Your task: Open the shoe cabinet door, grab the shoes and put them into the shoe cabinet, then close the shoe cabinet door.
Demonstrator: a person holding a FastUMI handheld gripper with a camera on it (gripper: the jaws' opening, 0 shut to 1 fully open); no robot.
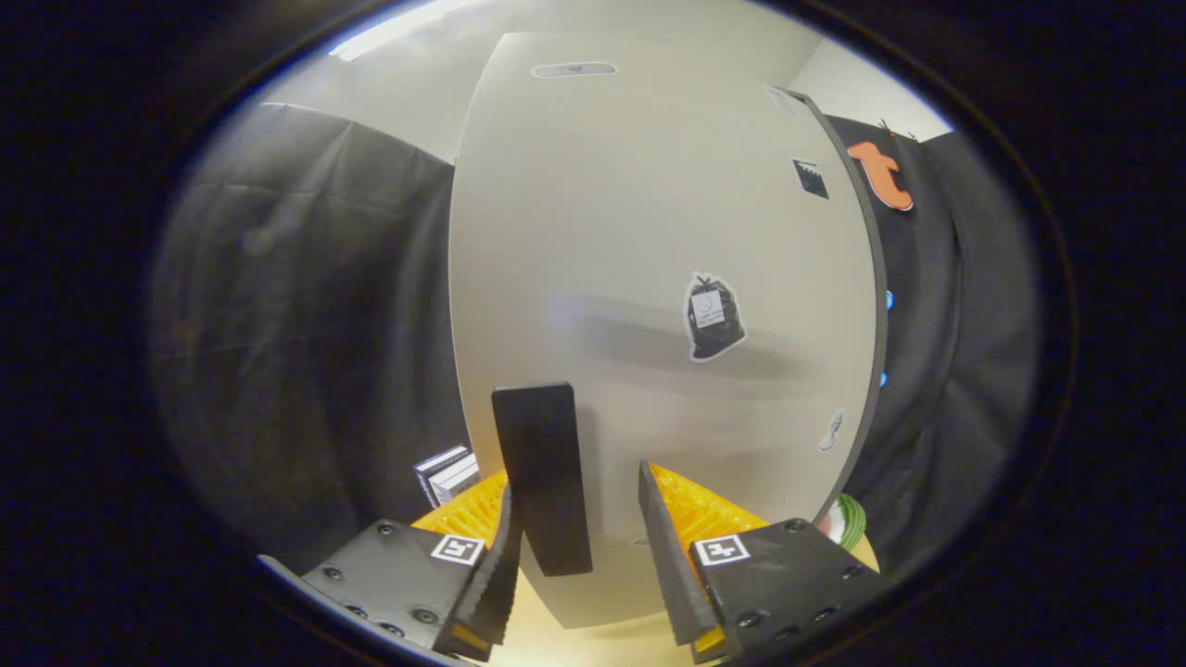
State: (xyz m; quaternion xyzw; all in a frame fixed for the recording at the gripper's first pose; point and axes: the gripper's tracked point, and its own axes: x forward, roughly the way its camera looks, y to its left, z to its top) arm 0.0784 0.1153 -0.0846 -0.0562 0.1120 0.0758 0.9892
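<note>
Jaws (579, 547) stood apart around the door (649, 278) handle (542, 477), one finger touching it, not clamped. Cabinet door looked shut, filling the space just ahead. By the look of it: opening barely begun; shoes, closing still to do.

The hand-held gripper (584, 547) faces the pale shoe cabinet door (649, 278) close up, its fingers parted around the dark upright handle (542, 472), the left finger touching or nearly touching it. A trash-bag sticker (713, 317) sits at two o'clock from the handle. Striped boxes (449, 472) lie at nine o'clock.
</note>
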